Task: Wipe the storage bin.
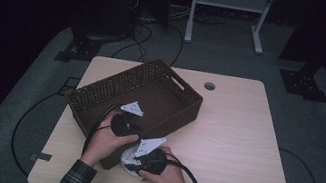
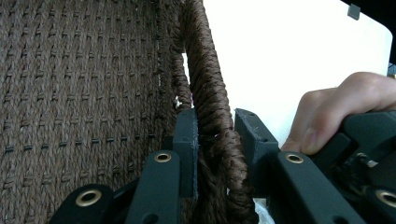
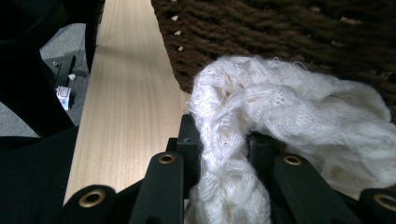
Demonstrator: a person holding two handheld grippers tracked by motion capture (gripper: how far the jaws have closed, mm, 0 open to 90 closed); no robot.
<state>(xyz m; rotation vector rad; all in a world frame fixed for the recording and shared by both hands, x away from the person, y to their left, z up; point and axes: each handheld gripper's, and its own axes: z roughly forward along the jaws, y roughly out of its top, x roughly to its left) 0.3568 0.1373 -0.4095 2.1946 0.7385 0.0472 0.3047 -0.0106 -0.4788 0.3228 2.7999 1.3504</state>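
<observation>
- Woven basket [image 1: 161, 88]: dark brown wicker, rectangular, long axis running 8 to 2 o'clock on the pale wood table [image 1: 234, 134], sitting toward its 10 o'clock part.
- Left gripper [image 2: 215, 135]: jaws clamped on the basket's braided rim at its near wall, one jaw inside, one outside.
- White cloth [image 3: 280, 112]: fuzzy knit, bunched, on the table touching the basket's outer wall at 6 o'clock.
- Right gripper [image 3: 224, 144]: jaws pinched on a fold of the cloth.
</observation>
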